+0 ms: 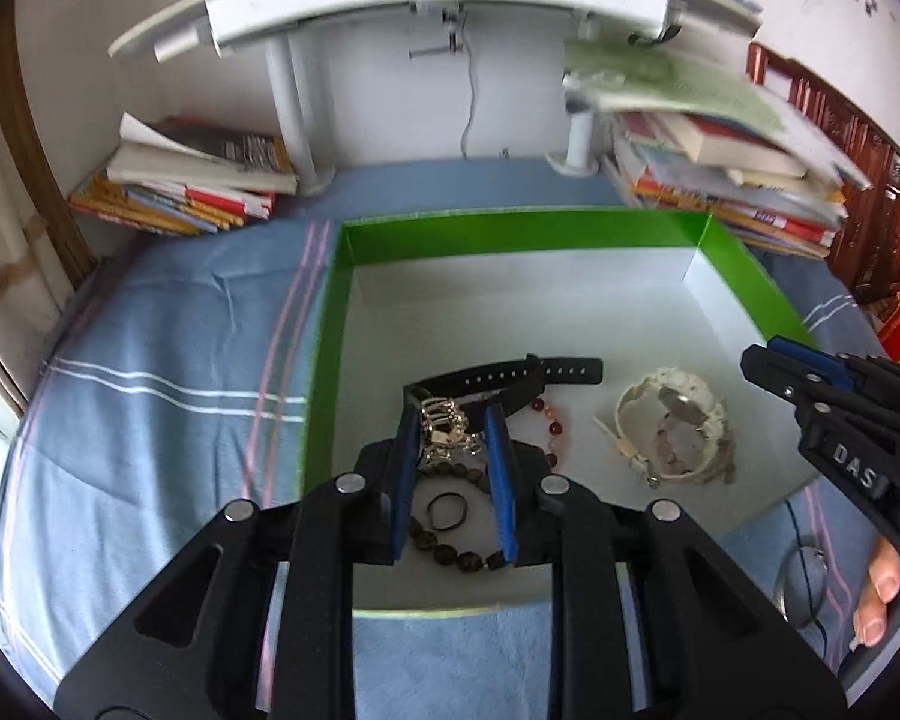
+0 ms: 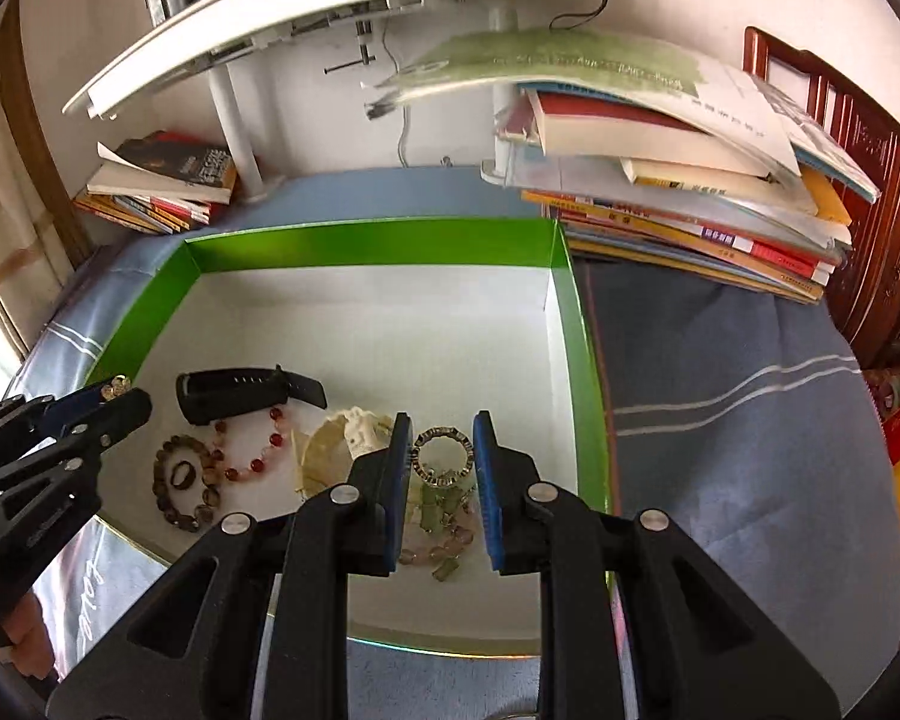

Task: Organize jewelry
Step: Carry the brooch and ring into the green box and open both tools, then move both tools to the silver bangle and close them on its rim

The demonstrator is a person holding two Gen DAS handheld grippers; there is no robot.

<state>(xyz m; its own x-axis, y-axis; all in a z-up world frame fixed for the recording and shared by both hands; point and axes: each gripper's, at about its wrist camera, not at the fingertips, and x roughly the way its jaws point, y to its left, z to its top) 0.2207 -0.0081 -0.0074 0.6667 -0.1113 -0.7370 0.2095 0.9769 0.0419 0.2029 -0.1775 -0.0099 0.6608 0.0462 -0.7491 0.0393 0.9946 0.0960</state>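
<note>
A green-walled box (image 1: 450,227) (image 2: 366,243) with a white floor lies on the blue cloth. In it lie a black strap (image 1: 498,375) (image 2: 240,390), a red bead bracelet (image 2: 252,450), a brown bead bracelet (image 1: 450,552) (image 2: 180,483) around a small dark ring (image 1: 447,510), and a cream bracelet heap (image 1: 672,432) (image 2: 336,444). My left gripper (image 1: 450,420) is shut on a gold chain piece (image 1: 444,429), held above the box floor. My right gripper (image 2: 443,426) holds a studded silver ring bracelet (image 2: 444,456) between its pads, over pale pink and green beads (image 2: 438,540).
Stacks of books stand at the back left (image 1: 192,180) and back right (image 2: 690,192). A white stand's posts (image 1: 291,114) rise behind the box. A metal ring with a cord (image 1: 801,582) lies on the cloth at the right. A wooden chair back (image 2: 858,180) stands at far right.
</note>
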